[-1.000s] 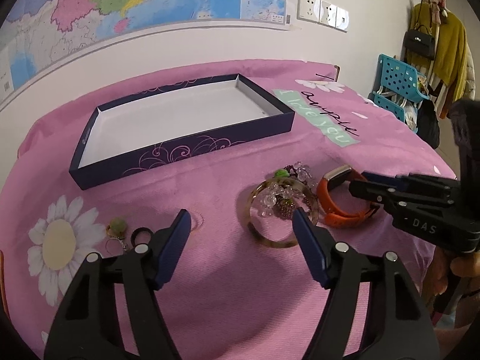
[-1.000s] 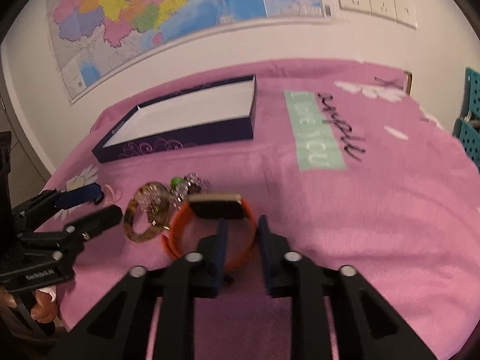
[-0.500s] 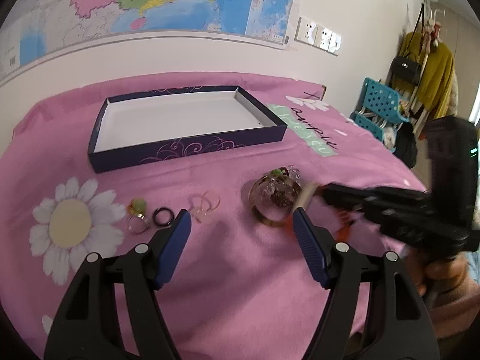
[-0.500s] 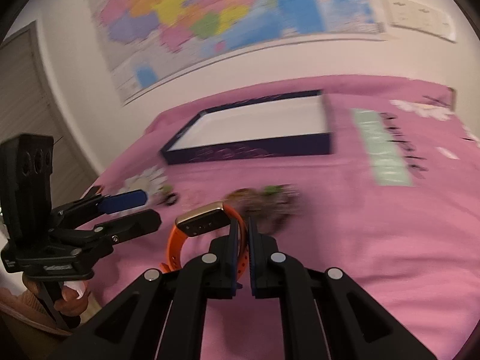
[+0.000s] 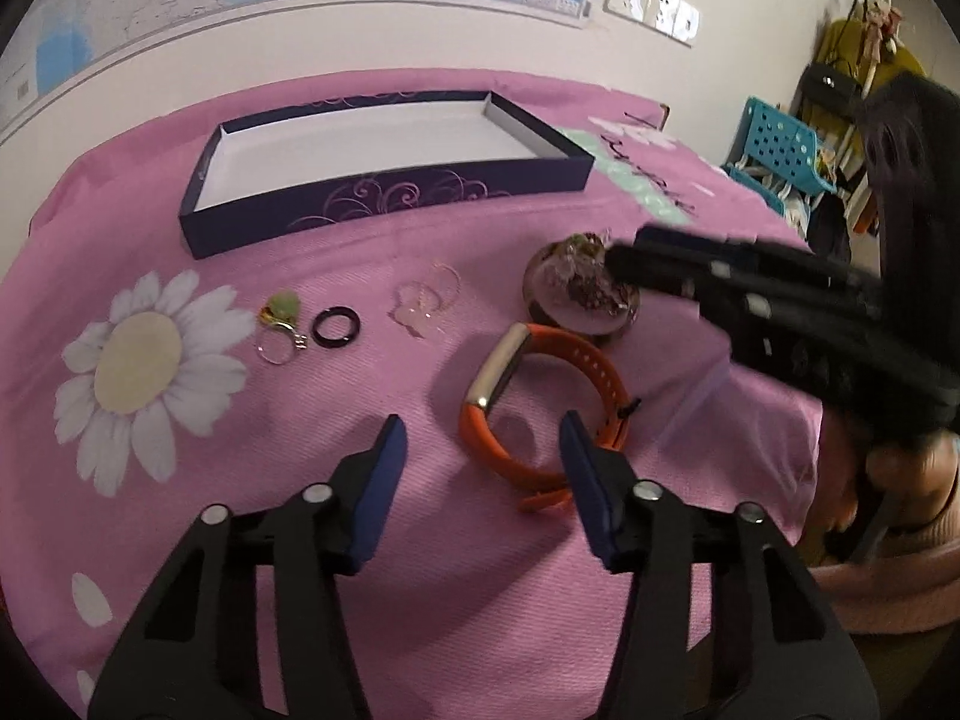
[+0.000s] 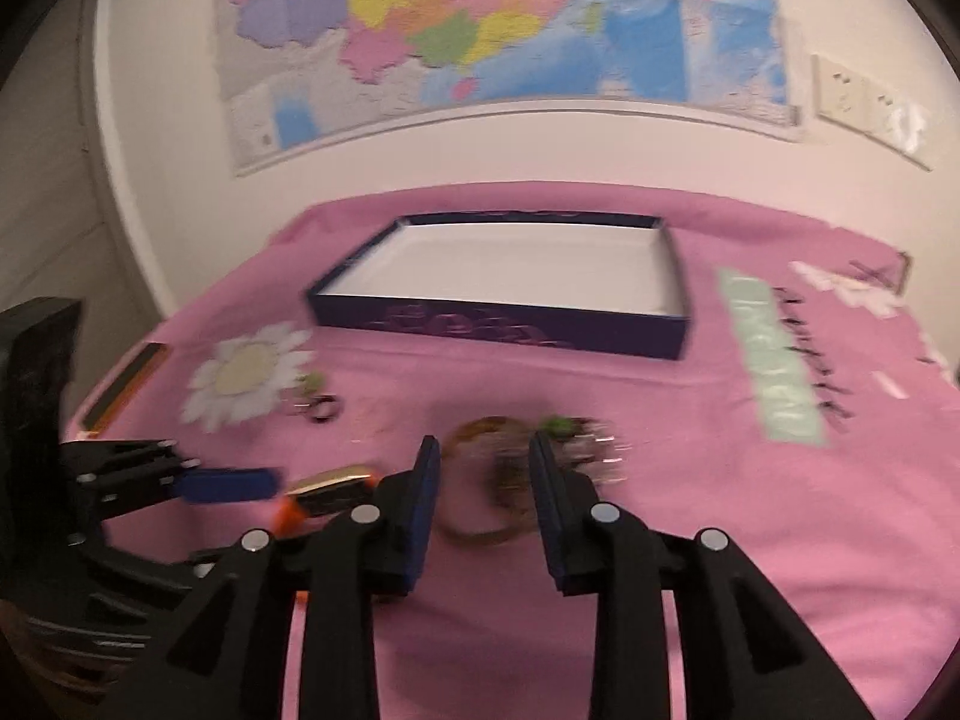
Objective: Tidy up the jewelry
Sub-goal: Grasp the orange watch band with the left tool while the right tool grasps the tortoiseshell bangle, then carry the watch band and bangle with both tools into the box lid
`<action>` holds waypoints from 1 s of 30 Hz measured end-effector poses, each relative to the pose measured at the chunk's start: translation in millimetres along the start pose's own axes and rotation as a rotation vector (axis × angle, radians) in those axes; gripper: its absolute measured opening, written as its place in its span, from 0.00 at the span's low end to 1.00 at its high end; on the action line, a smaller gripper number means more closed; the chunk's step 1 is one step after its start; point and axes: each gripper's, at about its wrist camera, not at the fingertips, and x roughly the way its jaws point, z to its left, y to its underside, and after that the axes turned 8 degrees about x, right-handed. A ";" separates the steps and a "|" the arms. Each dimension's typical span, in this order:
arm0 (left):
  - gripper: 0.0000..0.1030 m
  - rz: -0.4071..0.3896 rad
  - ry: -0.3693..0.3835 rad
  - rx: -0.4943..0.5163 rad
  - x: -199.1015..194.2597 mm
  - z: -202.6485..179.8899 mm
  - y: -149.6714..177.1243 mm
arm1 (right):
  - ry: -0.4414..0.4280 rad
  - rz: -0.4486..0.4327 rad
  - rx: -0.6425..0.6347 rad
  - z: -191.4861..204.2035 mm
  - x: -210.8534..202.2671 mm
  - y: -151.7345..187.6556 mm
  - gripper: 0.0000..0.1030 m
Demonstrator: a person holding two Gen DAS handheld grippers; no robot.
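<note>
Pink cloth (image 5: 336, 540) with a daisy print covers the table, and a wall map (image 6: 492, 30) hangs behind it. My left gripper (image 5: 480, 450) tilts down over the near part of the cloth; its jaws have just been closing, yet they stand apart with the orange band (image 5: 540, 414) lying loose between and just ahead of them, its strap end touching the right blue pad as far as I can tell, no squeeze on it. My right gripper (image 6: 483, 474) also points down at the cloth; its jaws have just been opening and now stand narrowly apart, nothing pressed between them, the amber bangle (image 6: 480, 480) with its tangle of beads seen through the gap.

From the left wrist I get the small pieces sharply: a green-stone ring (image 5: 279, 324), a black ring (image 5: 336, 325) just beside it, and pale thin hoops (image 5: 426, 297) near the middle. That view also shows the right tool reaching across above the bangle, with a hand in a pink sleeve (image 5: 900, 540) behind it. The right wrist view is blurred, but it gives the dark purple box (image 6: 510, 294), white inside, square-on, and the left gripper's blue pad next to the band's gold plate.
</note>
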 end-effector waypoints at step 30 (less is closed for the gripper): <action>0.11 -0.080 -0.023 0.020 -15.9 28.9 -27.4 | -0.052 0.035 0.068 -25.4 17.7 -26.1 0.04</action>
